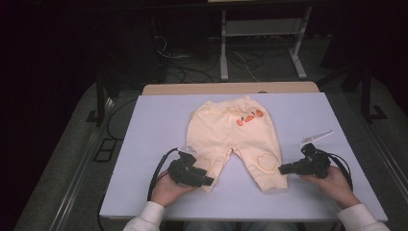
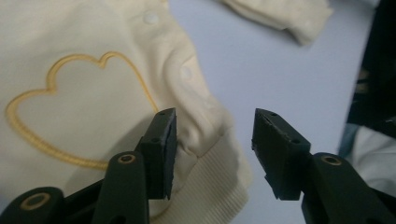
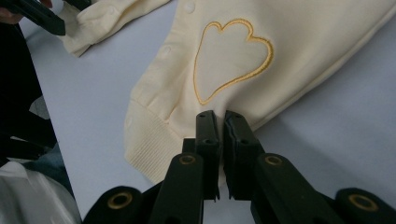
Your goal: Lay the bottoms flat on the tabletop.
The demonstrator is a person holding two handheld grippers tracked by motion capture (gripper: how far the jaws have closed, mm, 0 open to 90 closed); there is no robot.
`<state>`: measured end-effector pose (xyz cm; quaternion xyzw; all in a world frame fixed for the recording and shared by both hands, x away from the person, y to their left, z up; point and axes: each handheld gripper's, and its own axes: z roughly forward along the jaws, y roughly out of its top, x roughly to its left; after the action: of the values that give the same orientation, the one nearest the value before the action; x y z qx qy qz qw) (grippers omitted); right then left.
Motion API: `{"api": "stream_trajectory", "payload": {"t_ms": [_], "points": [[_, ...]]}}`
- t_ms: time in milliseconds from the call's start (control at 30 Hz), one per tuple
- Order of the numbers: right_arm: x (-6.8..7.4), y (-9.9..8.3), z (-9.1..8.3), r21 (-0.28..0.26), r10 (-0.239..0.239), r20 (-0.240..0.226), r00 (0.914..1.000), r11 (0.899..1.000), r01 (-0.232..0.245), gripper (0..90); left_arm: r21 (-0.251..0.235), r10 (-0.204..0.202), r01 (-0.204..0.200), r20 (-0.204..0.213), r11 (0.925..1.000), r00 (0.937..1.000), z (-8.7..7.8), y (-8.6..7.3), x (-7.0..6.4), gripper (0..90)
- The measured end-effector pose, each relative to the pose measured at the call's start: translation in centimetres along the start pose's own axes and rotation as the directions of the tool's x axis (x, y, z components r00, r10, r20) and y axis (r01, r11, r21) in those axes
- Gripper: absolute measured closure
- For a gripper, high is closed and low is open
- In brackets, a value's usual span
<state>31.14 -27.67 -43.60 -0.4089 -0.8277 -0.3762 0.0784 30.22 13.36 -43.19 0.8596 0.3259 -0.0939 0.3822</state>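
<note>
While the left gripper (image 2: 212,149) gapes, the trouser cuff (image 2: 210,186) lies between.

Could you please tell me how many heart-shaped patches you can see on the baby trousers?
2: one heart patch on the leg by the left gripper, the other heart patch on the leg by the right gripper.

A pale lavender table top (image 1: 154,125) sits on a tan wooden board whose far edge shows behind it. Flat on the top lie small cream baby trousers (image 1: 231,134), waistband away from the person, both leg cuffs toward the tongs: one cuff at the left gripper (image 1: 204,181), the other just left of the right gripper (image 1: 284,169). A slim white strip (image 1: 316,137) lies just beyond the right gripper, apart from the trousers.
</note>
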Motion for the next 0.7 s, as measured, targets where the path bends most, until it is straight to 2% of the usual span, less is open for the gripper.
{"api": "stream_trajectory", "payload": {"t_ms": [67, 200, 300, 433, 500, 633, 700], "points": [[0.0, 0.0, 0.0, 0.001, -0.001, 0.001, 1.0, 1.0, 0.001, 83.8, -0.009, -0.013, 0.013, 0.029, 0.9999, 0.9995, 0.2, 0.0, 0.1, 51.1], [0.1, 0.0, 0.0, -0.001, -0.002, 0.002, 1.0, 1.0, 0.002, 83.5, -0.003, -0.014, 0.014, 0.044, 0.9999, 0.9989, 0.4, 0.0, 0.3, 48.5], [0.1, 0.0, 0.0, 0.0, -0.005, 0.002, 1.0, 1.0, 0.005, 83.3, -0.025, -0.005, 0.006, 0.035, 0.9997, 0.9994, 0.1, -0.1, 0.2, 43.0], [0.1, 0.0, -0.2, -0.017, -0.007, -0.005, 1.0, 1.0, 0.006, 82.1, -0.095, 0.021, -0.023, -0.023, 0.9952, 0.9995, -0.9, -0.2, 0.1, 33.1], [0.2, 0.0, -0.4, -0.029, -0.008, -0.009, 0.9999, 1.0, 0.008, 80.3, -0.138, 0.034, -0.04, -0.045, 0.9896, 0.9984, -1.5, -0.3, 0.3, 29.1], [0.6, 0.1, -1.0, -0.076, -0.029, 0.005, 0.9996, 0.997, 0.029, 75.3, -0.22, 0.051, -0.071, -0.091, 0.9729, 0.9945, -2.9, -0.6, 0.4, 20.7], [0.8, 0.2, -1.3, -0.1, -0.037, 0.019, 0.9991, 0.994, 0.039, 66.8, -0.252, 0.057, -0.085, -0.113, 0.9641, 0.9919, -3.5, -0.7, 0.6, 15.5]]}}
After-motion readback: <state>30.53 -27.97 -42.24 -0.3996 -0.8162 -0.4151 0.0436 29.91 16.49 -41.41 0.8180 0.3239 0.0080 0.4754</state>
